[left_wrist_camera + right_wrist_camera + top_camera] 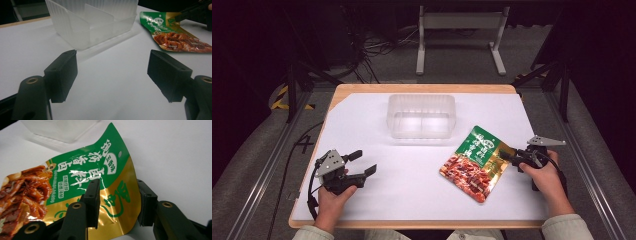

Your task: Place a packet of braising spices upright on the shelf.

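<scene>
A green and gold snack pouch (474, 162) with a picture of braised meat lies on the white table cover, right of centre. My right gripper (507, 156) reaches it from the right. In the right gripper view the pouch's (82, 170) gold edge curls up between the jaws of that gripper (117, 195); one jaw lies over it, the other behind its edge, and a wide gap shows. My left gripper (366, 161) rests at the front left, open with nothing between its fingers (62, 72). From there the pouch (175, 35) lies far right, with the right gripper (185, 12) at it.
A clear plastic container (421, 102) with an inner divider stands at the back middle of the white table cover (412, 185), close ahead of my left gripper (82, 32). Beyond the table are a metal stand (459, 22) and floor cables (377, 47).
</scene>
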{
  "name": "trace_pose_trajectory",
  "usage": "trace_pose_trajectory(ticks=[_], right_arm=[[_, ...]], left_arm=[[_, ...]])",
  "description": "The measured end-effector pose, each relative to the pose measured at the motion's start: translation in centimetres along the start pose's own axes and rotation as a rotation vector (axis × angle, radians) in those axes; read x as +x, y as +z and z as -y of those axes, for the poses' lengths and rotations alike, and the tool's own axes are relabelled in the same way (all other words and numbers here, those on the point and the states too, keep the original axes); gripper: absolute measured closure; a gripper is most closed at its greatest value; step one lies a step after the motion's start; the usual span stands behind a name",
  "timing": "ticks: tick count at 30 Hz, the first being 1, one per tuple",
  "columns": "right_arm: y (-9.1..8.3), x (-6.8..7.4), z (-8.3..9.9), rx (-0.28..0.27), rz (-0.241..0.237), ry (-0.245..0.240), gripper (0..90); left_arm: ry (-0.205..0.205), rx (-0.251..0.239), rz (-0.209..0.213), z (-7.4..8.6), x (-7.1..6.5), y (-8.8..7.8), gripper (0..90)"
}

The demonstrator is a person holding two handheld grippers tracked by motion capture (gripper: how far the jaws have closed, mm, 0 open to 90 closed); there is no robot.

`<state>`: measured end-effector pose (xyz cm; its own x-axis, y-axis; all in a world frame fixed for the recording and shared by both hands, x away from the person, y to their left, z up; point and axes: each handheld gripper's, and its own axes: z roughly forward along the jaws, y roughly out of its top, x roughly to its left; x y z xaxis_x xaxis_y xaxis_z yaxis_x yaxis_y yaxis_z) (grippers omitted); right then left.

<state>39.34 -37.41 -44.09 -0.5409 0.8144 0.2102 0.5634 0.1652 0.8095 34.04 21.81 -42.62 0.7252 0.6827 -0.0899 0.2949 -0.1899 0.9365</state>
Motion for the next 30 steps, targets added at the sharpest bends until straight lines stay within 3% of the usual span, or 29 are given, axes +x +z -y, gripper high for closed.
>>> trace_pose_trajectory(ticks=[8,13,21,25,30], right_arm=[[0.1,0.2,0.0,0.008,0.011,-0.011,69.5],[-0.1,0.3,0.0,0.025,0.048,-0.030,89.2],[-0.9,1.0,-0.9,0.010,0.039,-0.034,90.0],[-2.0,1.6,-1.7,-0.037,0.018,-0.023,90.0],[-3.9,2.7,-3.1,-0.106,-0.039,0.034,90.0]], left_arm=[[0.007,0.008,0.000,0.0,0.0,0.0,24.9],[0.007,0.007,-0.001,0.0,0.0,0.0,24.9],[0.010,0.001,-0.002,0.0,0.1,-0.1,24.9],[0.008,-0.002,-0.003,0.0,0.0,-0.1,24.9],[0.007,-0.002,-0.005,0.0,0.0,-0.1,24.9]])
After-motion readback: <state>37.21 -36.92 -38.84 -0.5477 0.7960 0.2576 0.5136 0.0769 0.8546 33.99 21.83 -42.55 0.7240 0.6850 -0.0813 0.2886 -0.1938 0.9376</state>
